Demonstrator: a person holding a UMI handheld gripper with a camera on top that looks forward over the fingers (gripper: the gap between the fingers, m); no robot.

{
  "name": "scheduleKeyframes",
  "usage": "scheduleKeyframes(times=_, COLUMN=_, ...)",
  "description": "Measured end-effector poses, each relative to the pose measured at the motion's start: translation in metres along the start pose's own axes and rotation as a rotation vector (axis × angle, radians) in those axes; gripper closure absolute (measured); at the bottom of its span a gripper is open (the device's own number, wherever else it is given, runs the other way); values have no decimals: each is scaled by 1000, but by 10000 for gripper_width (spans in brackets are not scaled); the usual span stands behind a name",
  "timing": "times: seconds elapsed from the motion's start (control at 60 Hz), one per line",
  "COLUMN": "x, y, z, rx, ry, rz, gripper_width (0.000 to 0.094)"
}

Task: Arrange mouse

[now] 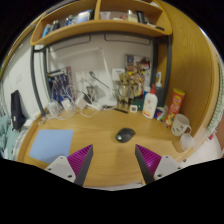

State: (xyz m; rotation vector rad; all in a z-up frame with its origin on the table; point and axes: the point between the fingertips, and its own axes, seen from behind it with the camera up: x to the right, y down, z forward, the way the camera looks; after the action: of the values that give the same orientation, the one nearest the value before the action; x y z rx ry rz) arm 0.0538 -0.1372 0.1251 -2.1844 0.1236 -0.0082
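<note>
and there were the tongs [113, 160], hanging low over the wooden tabletop [100, 150], fingers spread wide apart with nothing between them. the purple pads [81, 157] faced each other across a bare stretch of wood, gripping nothing at all.

the mouse [125, 134], dark and small, sat on the tabletop just ahead of the fingers, a little toward the right one, clear of both tips and not touched by either. it rested flat on the wood by itself.

off to the left of the left finger lay a pale blue sheet [50, 145], flat on the tabletop, well apart from the mouse. over on the right side stood a white mug [180, 125], near the tabletop's edge, and behind it an orange packet [175, 103] stood upright. a white bottle [150, 104] stood beside that, back by the wall.

the far end of the tabletop was crowded with clutter against the wall, too small to name piece by piece. a dark object [18, 108] leaned at the far left. above it all ran a wooden shelf [100, 27] with items on top that couldn't be made out.
</note>
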Motion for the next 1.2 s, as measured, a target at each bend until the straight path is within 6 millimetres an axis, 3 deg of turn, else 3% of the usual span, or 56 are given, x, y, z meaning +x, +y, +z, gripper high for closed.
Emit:
scheduleKeyframes(times=0.083, x=29, y=27, z=29, rx=-51, ry=22, rz=-1, gripper_width=83)
scheduleKeyframes(times=0.183, x=43, y=43, z=61, rx=-92, ry=21, rz=6, gripper_width=82)
scheduleKeyframes(times=0.433, x=42, y=34, z=145, rx=-137, ry=-26, rz=8, gripper_width=83)
scheduleKeyframes(times=0.6, x=34, y=23, z=186, rx=-170, ry=-66, rz=-15, gripper_width=74)
scheduleKeyframes(times=0.75, x=27, y=12, z=215, rx=-192, ry=-110, rz=-35, gripper_width=112)
scheduleKeyframes(times=0.883, x=26, y=2, z=238, rx=-200, ry=-139, rz=-68, gripper_width=234)
scheduleKeyframes(times=0.967, x=21, y=-2, z=244, rx=-199, ry=-153, rz=-87, gripper_width=279)
scheduleKeyframes(times=1.083, x=18, y=-6, z=251, rx=-179, ry=-168, rz=-129, gripper_width=418)
scheduleKeyframes(times=1.2, x=14, y=-5, z=250, rx=-153, ry=-177, rz=-146, gripper_width=450)
